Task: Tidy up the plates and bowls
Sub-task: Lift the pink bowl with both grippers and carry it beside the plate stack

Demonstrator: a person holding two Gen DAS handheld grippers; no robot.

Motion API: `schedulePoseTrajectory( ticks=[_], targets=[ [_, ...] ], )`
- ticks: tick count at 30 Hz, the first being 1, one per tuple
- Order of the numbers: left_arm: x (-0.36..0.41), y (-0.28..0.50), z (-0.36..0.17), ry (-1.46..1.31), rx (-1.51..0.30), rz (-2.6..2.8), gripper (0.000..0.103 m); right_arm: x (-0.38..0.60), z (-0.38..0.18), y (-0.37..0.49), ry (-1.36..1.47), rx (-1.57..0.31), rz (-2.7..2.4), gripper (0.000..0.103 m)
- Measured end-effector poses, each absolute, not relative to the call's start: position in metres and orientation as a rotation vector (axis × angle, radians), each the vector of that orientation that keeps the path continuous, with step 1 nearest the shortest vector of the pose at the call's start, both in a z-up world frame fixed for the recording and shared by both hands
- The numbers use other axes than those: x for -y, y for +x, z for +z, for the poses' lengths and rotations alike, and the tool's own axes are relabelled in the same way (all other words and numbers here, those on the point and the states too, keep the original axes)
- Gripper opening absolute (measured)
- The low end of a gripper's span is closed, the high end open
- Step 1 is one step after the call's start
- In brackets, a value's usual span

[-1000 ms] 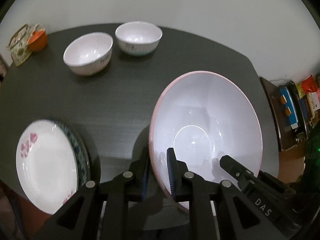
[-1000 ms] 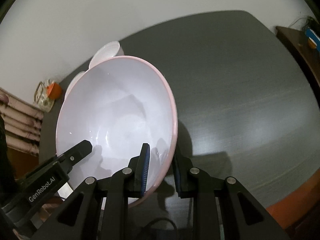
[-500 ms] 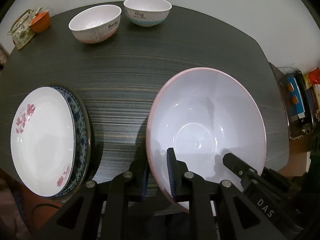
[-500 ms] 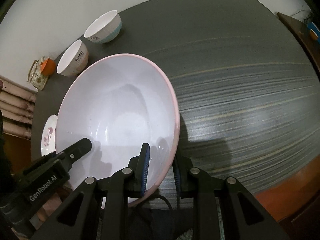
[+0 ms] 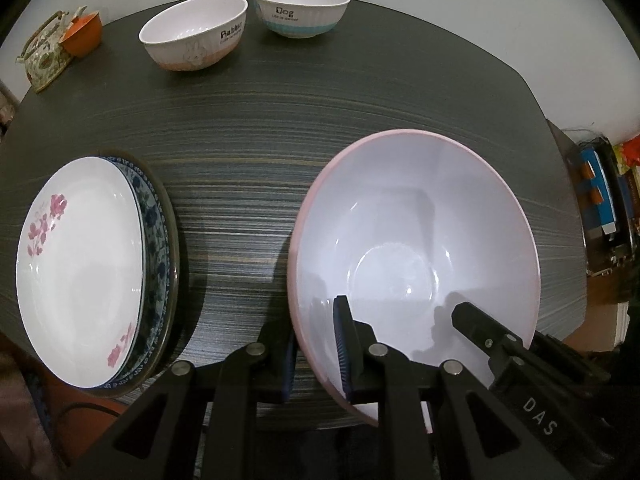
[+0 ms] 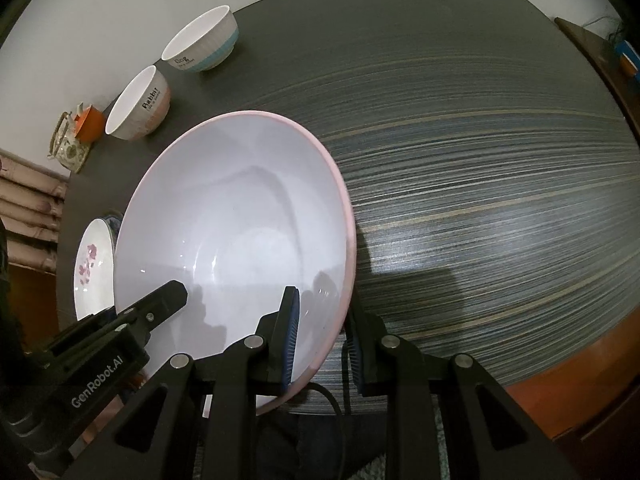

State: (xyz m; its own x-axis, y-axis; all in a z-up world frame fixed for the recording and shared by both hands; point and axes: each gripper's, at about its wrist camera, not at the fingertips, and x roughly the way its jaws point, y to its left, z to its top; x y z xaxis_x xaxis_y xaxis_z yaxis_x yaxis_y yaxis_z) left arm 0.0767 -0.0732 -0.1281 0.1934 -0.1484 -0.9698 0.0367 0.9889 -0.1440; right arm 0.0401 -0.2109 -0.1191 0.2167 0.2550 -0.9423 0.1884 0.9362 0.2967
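Over the dark bench [image 5: 320, 128], both tools grip one large pink-rimmed bowl [image 5: 420, 240]. The left tool [image 5: 316, 354] clamps its left rim; the right tool [image 6: 322, 344] clamps its right rim.

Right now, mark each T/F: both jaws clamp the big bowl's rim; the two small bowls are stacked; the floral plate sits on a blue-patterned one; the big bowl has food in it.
1. Both the left gripper and the right gripper clamp the rim of the big pink-rimmed bowl. True.
2. The Rabbit bowl and the Dog bowl are stacked. False: they stand side by side.
3. The floral plate lies on a blue-patterned plate. True.
4. The big bowl holds food. False: it is empty.
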Motion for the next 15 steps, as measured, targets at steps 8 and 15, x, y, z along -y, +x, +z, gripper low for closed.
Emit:
schedulePoseTrajectory(
  ticks=[8, 15],
  targets=[
    [0.0715, 0.0785, -0.1310, -0.103, -1.379, -0.128, 0.017, 0.2101, -0.1194, 0.0383, 0.394, -1.365, 0.047, 0.023],
    [0.0677, 0.0780, -0.1295, -0.112, -1.376, -0.134, 0.017, 0.2118, -0.1178, 0.0371, 0.417, -1.366, 0.052, 0.032]
  ],
)
